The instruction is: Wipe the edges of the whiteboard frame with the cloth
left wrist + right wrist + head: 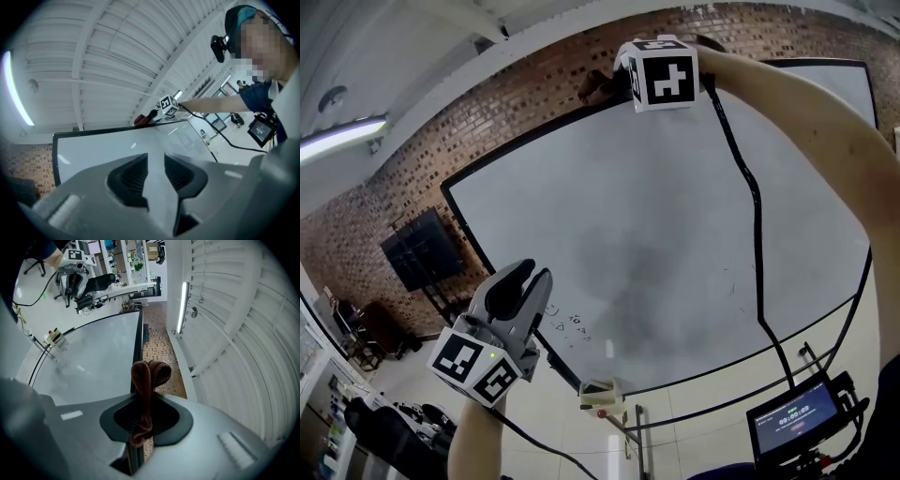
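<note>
Brick wall (pixel 516 98), dark wall screen (pixel 420 248) (unlit), ceiling strip light (pixel 337 139), small lit display (pixel 795 414) lower right

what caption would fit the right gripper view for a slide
A folded brown cloth clamped in the jaws of the right gripper, at the whiteboard's black frame.

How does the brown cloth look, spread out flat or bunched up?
Bunched up. The cloth is folded into a wad pinched in the right hand-held gripper, its looped end poking out by the whiteboard's black frame.
</note>
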Tool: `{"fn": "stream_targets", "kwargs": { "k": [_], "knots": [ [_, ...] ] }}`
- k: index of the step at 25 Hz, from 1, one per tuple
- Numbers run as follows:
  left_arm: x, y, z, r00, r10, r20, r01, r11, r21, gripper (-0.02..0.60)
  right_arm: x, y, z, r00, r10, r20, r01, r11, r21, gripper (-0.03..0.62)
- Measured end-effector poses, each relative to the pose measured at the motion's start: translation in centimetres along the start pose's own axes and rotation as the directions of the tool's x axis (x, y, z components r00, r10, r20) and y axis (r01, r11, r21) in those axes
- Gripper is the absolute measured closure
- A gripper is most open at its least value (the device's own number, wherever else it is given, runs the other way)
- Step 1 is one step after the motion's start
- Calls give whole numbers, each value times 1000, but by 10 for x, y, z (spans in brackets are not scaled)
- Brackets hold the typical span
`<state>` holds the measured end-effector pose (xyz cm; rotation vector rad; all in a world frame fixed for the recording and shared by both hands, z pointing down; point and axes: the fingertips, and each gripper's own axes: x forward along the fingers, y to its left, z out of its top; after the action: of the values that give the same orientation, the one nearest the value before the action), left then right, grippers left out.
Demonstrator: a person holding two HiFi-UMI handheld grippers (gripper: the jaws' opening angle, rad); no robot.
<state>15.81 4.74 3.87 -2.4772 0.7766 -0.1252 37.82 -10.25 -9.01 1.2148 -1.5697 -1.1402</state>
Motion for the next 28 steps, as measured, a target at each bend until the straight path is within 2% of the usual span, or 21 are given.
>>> {"fn": "stream_targets", "kwargs": {
  "k": [3, 5, 8, 12, 19, 24, 28],
  "knots": [
    [6, -6, -1, 1000, -6, 7, 6, 1000, -5, 469, -3, -2, -7, 1000, -11, -1, 11, 1000, 6, 540],
    [21, -25, 4, 1000, -19, 10, 20, 1000, -15, 469, -15, -6, -26, 1000, -19, -8, 19, 1000, -11, 540],
    [45, -56, 7, 998, -58, 18, 58, 998, -30, 469, -31, -3, -61, 999, -17, -32, 17, 1000, 1, 540],
    [60, -74, 1, 992, -122, 41, 123, 992, -31, 469, -38, 4, -83, 997, -27, -66, 28, 1000, 14, 540],
    [85, -84, 13, 959, -258, 120, 264, 964, -31, 469, -53, -7, -119, 986, -41, -161, 47, 998, 30, 540],
    [108, -95, 10, 930, -323, 173, 336, 941, -48, 469, -64, -7, -151, 977, -37, -211, 48, 998, 50, 540],
    [123, -99, -3, 922, -344, 179, 360, 931, -65, 469, -69, -4, -165, 970, -42, -241, 55, 997, 47, 540]
  ]
}}
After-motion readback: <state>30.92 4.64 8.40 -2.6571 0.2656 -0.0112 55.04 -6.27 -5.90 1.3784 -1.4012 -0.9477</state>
